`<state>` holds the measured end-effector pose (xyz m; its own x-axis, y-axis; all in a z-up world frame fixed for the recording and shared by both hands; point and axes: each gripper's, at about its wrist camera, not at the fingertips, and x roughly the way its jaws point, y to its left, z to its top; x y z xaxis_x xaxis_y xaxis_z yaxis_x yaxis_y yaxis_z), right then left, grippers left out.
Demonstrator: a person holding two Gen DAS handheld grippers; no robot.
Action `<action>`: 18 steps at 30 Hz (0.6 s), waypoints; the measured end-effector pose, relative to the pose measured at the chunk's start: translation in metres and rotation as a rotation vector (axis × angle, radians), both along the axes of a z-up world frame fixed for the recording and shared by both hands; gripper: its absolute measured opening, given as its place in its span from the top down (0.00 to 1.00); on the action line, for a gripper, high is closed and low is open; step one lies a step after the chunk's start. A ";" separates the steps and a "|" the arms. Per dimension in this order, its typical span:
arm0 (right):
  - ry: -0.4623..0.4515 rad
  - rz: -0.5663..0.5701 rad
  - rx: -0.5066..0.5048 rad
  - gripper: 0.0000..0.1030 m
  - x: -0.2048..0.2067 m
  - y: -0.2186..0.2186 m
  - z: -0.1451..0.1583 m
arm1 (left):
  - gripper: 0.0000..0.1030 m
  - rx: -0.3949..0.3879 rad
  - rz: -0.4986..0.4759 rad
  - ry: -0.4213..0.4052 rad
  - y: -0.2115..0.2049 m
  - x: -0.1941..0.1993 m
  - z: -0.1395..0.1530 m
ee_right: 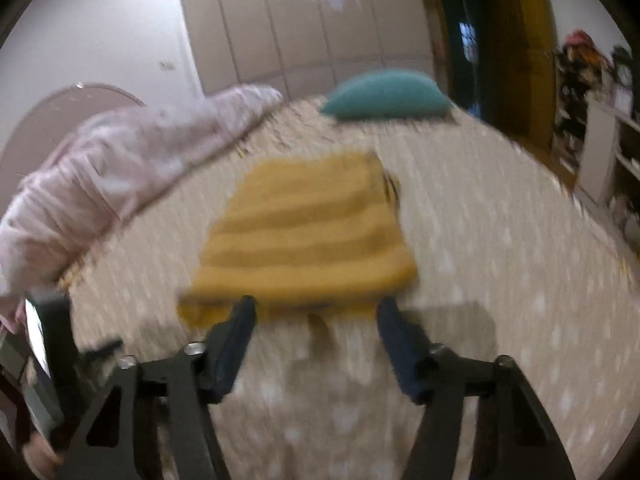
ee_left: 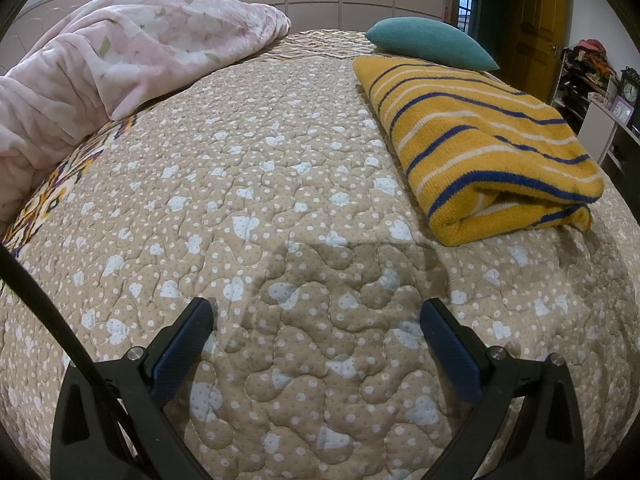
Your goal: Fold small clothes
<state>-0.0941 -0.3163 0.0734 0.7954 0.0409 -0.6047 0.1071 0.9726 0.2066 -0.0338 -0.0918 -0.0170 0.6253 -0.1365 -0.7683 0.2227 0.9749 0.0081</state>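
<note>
Left gripper point(ee_left: 316, 316) hovers above the quilted bedspread point(ee_left: 240, 200) with its fingers spread wide apart and nothing between them. Right gripper point(ee_right: 316, 312) is likewise spread apart and empty, its tips just short of the near edge of the folded yellow striped garment point(ee_right: 308, 236); this view is motion-blurred. The garment point(ee_left: 480, 140) lies folded flat near the bed's right edge. A teal pillow point(ee_left: 428, 40) sits just beyond it, and a pink blanket point(ee_left: 120, 48) is bunched along the left edge.
</note>
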 end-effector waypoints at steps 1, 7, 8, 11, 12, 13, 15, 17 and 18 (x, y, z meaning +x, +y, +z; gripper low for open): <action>-0.009 0.029 0.025 0.53 0.017 -0.004 0.010 | 0.00 0.000 0.000 -0.001 0.000 0.000 0.000; 0.093 0.077 0.166 0.69 0.127 -0.030 -0.006 | 0.00 -0.004 -0.001 -0.009 0.001 -0.001 0.000; 0.154 0.048 0.189 0.77 0.142 -0.040 -0.023 | 0.00 -0.007 -0.002 -0.011 0.001 -0.001 0.000; 0.180 0.005 0.278 0.94 0.147 -0.067 -0.051 | 0.00 -0.011 -0.002 -0.015 0.001 -0.003 0.000; 0.190 -0.019 0.279 0.98 0.143 -0.072 -0.049 | 0.00 -0.012 -0.002 -0.016 0.001 -0.003 0.000; 0.200 -0.044 0.255 1.00 0.141 -0.073 -0.044 | 0.00 -0.013 -0.003 -0.016 0.002 -0.003 -0.001; 0.164 -0.058 0.204 0.97 0.135 -0.066 -0.022 | 0.00 -0.011 -0.002 -0.015 0.001 -0.002 -0.001; 0.115 -0.008 0.201 0.91 0.139 -0.055 -0.002 | 0.00 -0.011 -0.002 -0.017 0.001 -0.002 0.000; 0.101 0.029 0.209 0.91 0.147 -0.048 0.006 | 0.00 -0.012 -0.002 -0.017 0.001 -0.002 0.000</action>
